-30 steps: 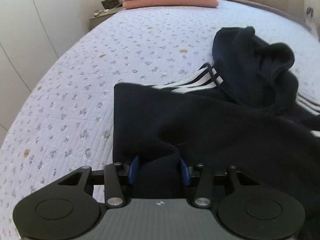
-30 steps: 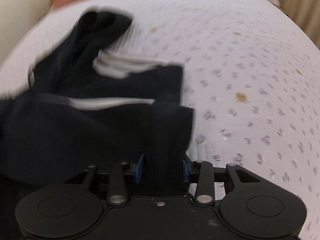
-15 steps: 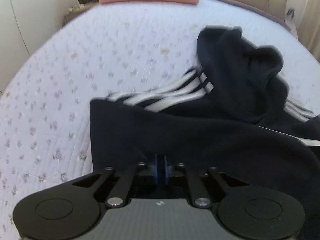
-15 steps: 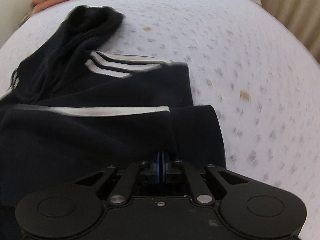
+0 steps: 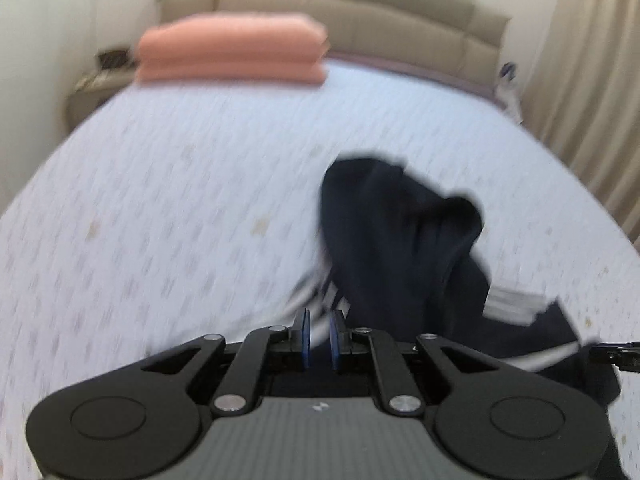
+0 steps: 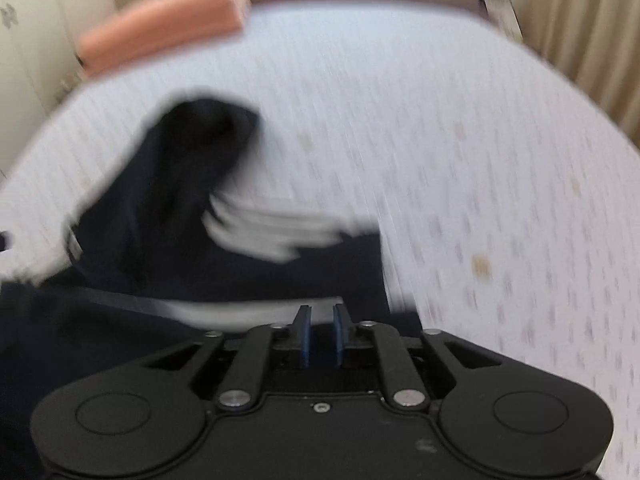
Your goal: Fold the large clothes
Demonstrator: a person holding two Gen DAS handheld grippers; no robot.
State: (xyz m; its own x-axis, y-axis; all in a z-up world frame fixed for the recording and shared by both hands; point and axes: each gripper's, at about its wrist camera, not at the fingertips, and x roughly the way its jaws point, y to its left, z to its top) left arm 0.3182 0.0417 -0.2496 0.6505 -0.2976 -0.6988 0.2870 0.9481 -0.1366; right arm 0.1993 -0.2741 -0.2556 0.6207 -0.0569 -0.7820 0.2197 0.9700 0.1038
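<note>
One pale quilted bedspread with small floral print (image 5: 168, 208) fills both views. My crumpled dark navy jacket with white stripes (image 5: 404, 232) lies lower centre-right. A folded salmon-pink blanket (image 5: 232, 52) sits upper left. My left gripper (image 5: 319, 334) and right gripper (image 6: 321, 332) are opening, pinching nothing.

Both wrist views look down, close, sharing the dark garment (image 5: 404, 236) on the bed (image 5: 180, 184).
</note>
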